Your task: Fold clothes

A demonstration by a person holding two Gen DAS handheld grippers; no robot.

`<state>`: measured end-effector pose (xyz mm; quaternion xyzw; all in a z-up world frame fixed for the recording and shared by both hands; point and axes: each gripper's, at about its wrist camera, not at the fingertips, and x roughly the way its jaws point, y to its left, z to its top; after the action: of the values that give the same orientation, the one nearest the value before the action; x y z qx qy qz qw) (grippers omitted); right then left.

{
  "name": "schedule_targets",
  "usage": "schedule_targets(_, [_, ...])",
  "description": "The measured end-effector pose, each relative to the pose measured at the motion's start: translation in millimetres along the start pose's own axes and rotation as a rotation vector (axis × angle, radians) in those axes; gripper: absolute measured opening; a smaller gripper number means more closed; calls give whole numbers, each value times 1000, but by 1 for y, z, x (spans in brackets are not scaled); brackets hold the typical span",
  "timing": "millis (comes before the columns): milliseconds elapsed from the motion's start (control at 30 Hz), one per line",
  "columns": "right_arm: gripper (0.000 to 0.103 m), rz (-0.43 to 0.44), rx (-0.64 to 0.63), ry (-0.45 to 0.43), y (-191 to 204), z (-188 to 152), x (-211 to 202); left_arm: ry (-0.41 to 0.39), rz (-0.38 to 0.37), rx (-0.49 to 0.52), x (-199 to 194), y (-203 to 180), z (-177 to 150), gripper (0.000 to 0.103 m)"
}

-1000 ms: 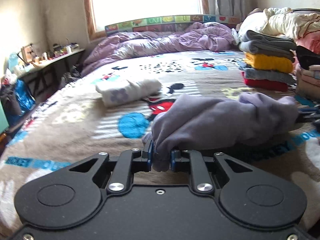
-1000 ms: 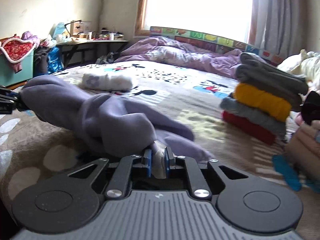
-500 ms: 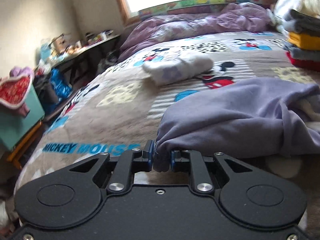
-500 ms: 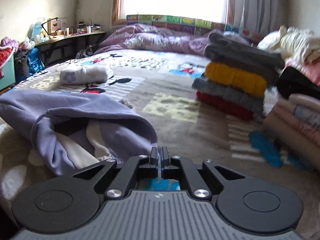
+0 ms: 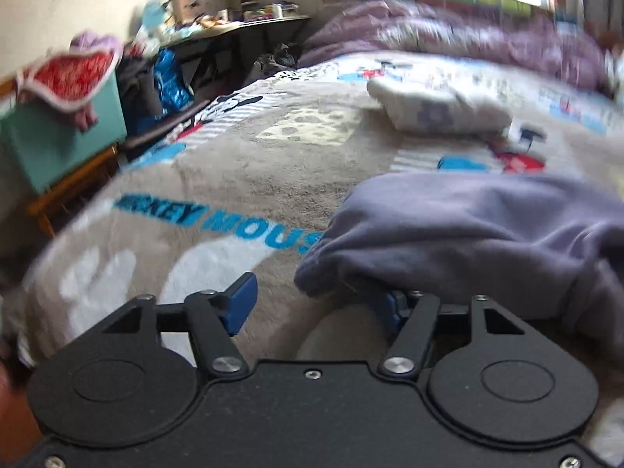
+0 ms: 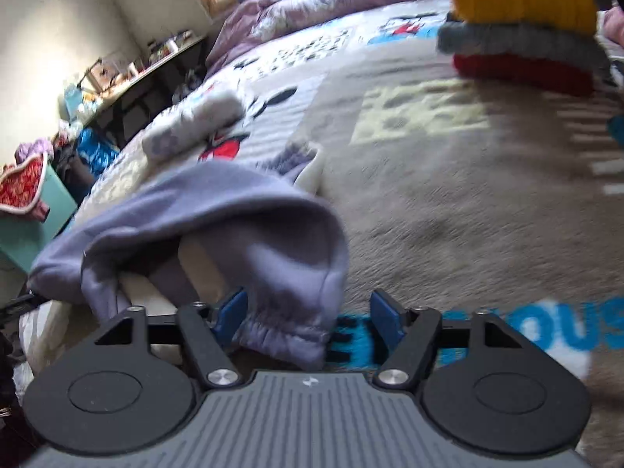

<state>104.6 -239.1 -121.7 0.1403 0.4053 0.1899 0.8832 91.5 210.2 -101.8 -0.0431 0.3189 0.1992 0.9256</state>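
The lavender garment (image 5: 487, 230) lies bunched on the bed (image 5: 249, 179), near its front edge. The left hand-held gripper (image 5: 318, 306) is opening; one end of the garment drapes over its right pad, the left pad stands clear, nothing is clamped. The right hand-held gripper (image 6: 308, 314) is opening too, with the garment's (image 6: 218, 230) cuffed end lying loose between its spread jaws, against the left pad only. The right wrist view alone shows the stack of folded clothes (image 6: 522, 27) toward the bed's far right. Both views show the white folded bundle (image 5: 440, 107) mid-bed.
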Motion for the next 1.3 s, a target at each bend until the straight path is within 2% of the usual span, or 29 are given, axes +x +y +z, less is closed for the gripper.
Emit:
schedule_targets(33, [53,0,0,-1,1,-1,2,-4,-18,-24,-4,3,-2,63])
schedule_targets(100, [27,2,3,-5,3,-1,3,-13,-43,-68,-10,6,-4,64])
schedule_targets(200, [18,-12,-21,-35,5,3,-2,-36,-85,-155,-19,12,-4,69])
schedule_targets(300, [15,-60,-86,-94,9,12,-13,-55,-132,-210,-23,12,-5,71])
schedule_targets(633, [12,-314,-424,-318,9,59,-71,-91,-217,-321,-30,12,-9,73])
schedule_targets(833, [12,-448,-576,-386,-8,55,-100,-115,-264,-384,-41,15,-7,76])
schedule_targets(933, [12,-478,-621,-379,-20,41,-108,-124,-294,-407,-47,16,-6,77])
schedule_targets(1033, [12,-471,-681,-364,-30,16,-118,-129,-308,-403,-54,16,-4,77])
schedule_targets(1167, [12,-458,-776,-283,-39,-15,-122,-111,-322,-376,-55,12,-2,77])
schedule_targets(1233, [18,-424,-798,-212,-44,-24,-126,-95,-317,-367,-53,13,-1,77])
schedule_targets(1267, [27,-407,-808,-175,-46,-28,-127,-87,-313,-363,-52,14,0,77])
schedule_targets(1300, [42,-392,-822,-139,-47,-32,-129,-80,-310,-359,-51,14,1,77])
